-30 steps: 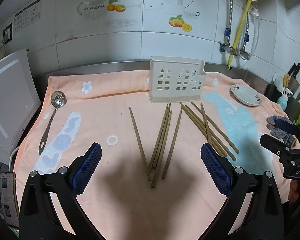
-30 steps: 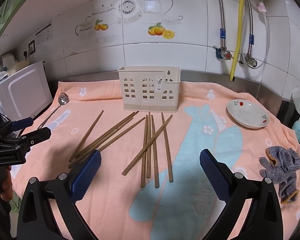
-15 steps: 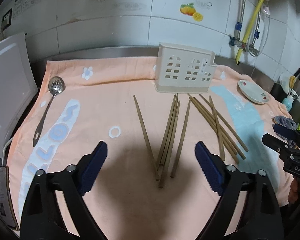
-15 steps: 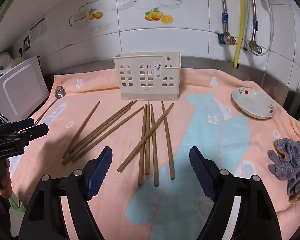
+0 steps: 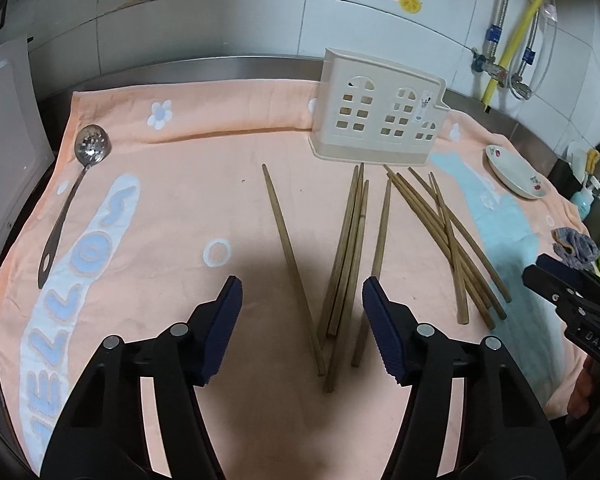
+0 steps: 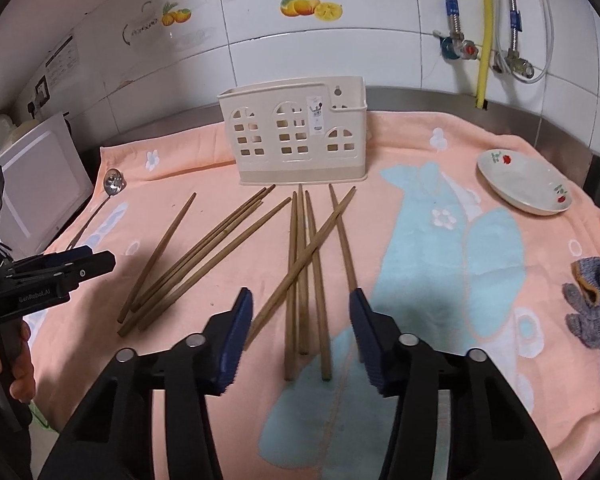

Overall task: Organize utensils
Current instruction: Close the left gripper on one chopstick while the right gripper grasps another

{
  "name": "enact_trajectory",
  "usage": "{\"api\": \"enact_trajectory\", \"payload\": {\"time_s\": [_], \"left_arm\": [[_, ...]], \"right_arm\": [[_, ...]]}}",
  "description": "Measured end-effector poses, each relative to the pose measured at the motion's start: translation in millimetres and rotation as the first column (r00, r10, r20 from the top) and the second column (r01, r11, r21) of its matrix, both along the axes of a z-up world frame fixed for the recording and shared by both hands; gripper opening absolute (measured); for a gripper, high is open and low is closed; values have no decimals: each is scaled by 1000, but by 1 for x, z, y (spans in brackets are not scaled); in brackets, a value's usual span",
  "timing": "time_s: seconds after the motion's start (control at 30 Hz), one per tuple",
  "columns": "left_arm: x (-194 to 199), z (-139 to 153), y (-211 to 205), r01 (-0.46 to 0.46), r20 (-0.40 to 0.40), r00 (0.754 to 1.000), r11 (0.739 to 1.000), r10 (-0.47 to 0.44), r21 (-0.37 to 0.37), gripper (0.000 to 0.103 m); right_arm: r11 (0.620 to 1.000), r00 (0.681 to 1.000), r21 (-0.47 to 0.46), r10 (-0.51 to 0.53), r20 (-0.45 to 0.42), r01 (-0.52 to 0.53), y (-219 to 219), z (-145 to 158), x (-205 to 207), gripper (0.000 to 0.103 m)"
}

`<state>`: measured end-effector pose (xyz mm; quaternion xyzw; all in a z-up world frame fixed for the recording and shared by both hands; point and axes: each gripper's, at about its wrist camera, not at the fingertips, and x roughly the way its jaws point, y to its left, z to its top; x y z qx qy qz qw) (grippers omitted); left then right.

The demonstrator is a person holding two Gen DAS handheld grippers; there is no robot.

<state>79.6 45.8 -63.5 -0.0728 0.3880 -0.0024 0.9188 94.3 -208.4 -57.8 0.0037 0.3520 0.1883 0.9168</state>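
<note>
Both claws are closing on nothing yet: the left claw point(image 5: 302, 320) straddles the near ends of the left chopsticks point(image 5: 346, 256), the right claw point(image 6: 300, 326) the right chopsticks point(image 6: 304, 272), all pointing toward the holder point(image 6: 296, 136) at the tabletop's back edge

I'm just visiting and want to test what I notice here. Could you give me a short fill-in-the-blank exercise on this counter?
1. The wooden chopsticks lie loose on a ____ coloured towel.
2. The cream utensil holder stands upright, and no ____ are seen in it.
3. The slotted metal spoon lies near the towel's ____ edge in the left wrist view.
4. The small white dish has ____ flower marks.

Missing words: peach; chopsticks; left; red
</note>
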Motion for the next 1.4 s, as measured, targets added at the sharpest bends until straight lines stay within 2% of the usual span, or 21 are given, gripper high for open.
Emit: {"api": "enact_trajectory", "payload": {"time_s": [0.3, 0.53, 0.73, 1.1, 1.4], "left_arm": [[3, -3, 14, 9, 8, 1000, 1000, -9, -25, 62], [8, -8, 26, 25, 8, 1000, 998, -25, -50, 62], [14, -14, 34, 48, 5, 999, 997, -48, -66, 62], [18, -21, 46, 51, -10, 999, 995, -52, -88, 62], [12, -28, 37, 71, -34, 997, 991, -75, -117, 59]], "right_arm": [[1000, 998, 16, 20, -64, -19, 27, -15, 17, 25], [999, 991, 24, -34, -127, 37, 40, -33, 37, 17], [995, 982, 23, -93, -165, 98, 43, -44, 49, 16], [990, 981, -48, -141, -134, 136, 56, -46, 51, 11], [987, 985, -73, -152, -86, 146, 50, -42, 43, 7]]}}
